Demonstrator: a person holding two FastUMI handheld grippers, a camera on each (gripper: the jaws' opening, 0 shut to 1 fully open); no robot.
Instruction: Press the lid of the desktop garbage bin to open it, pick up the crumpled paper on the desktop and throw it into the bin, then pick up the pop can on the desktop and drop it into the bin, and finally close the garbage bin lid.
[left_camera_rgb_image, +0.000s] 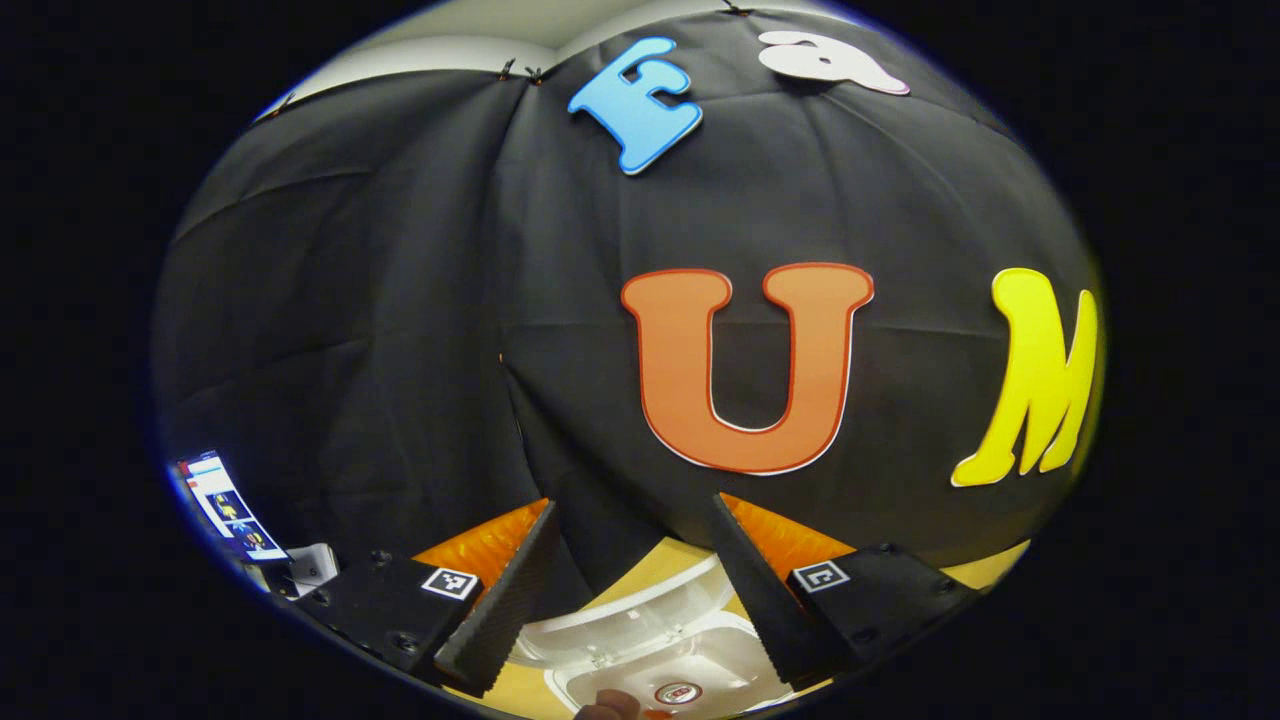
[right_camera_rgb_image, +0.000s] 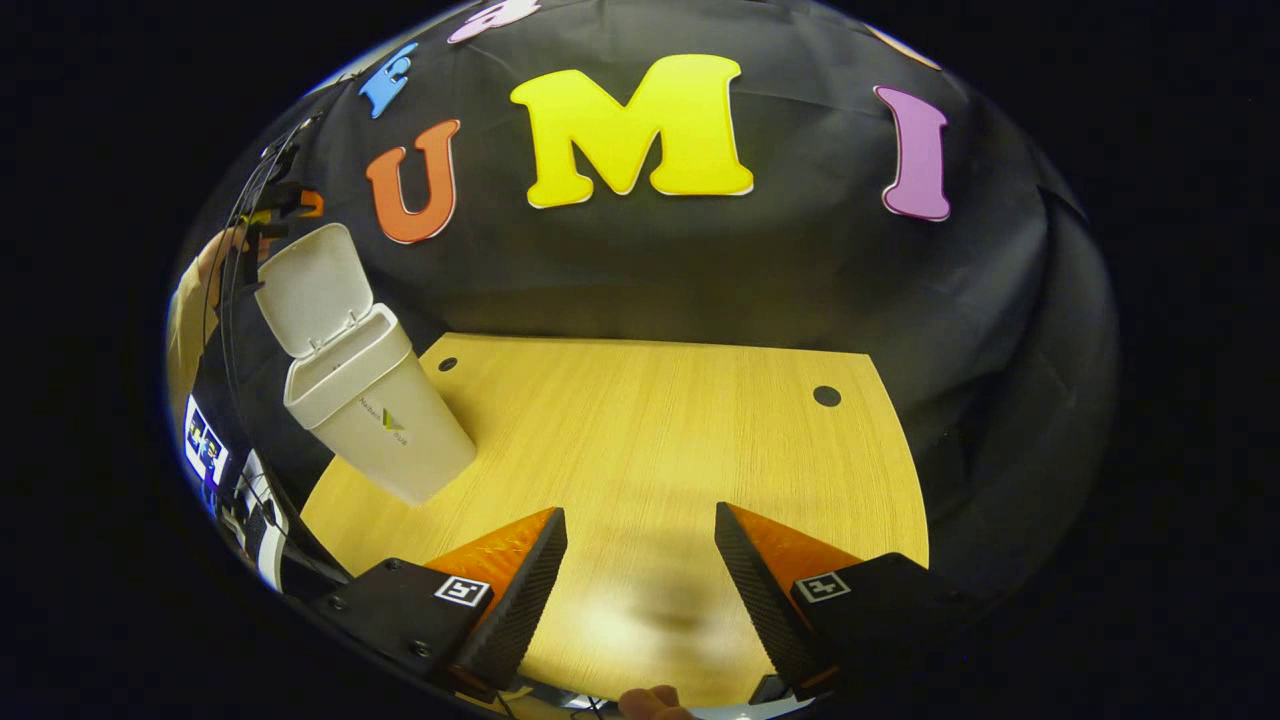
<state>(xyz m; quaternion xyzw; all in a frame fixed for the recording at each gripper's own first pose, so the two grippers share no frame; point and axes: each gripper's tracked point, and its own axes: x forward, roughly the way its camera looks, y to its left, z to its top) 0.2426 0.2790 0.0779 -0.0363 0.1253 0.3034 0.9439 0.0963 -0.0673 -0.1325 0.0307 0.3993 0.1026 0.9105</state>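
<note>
Below my empty, spread left hand-held gripper (left_camera_rgb_image: 630, 600) the bin (left_camera_rgb_image: 650, 665) stands open with the pop can (left_camera_rgb_image: 678, 693) inside, so only shutting its lid (left_camera_rgb_image: 625, 615) is left.

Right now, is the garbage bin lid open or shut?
Open. In the right gripper view the lid stands tilted up behind the bin, baring its rim; the left gripper view looks down into it.

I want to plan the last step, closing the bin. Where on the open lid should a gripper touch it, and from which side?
Probably no pinch is needed: push the lid. It stands upright, hinged at the far edge of the bin. Its free top edge gives the most leverage, so come from behind and above and press it forward and down over the opening. The left gripper, jaws open, hovers right over the bin and seems better placed.
</note>
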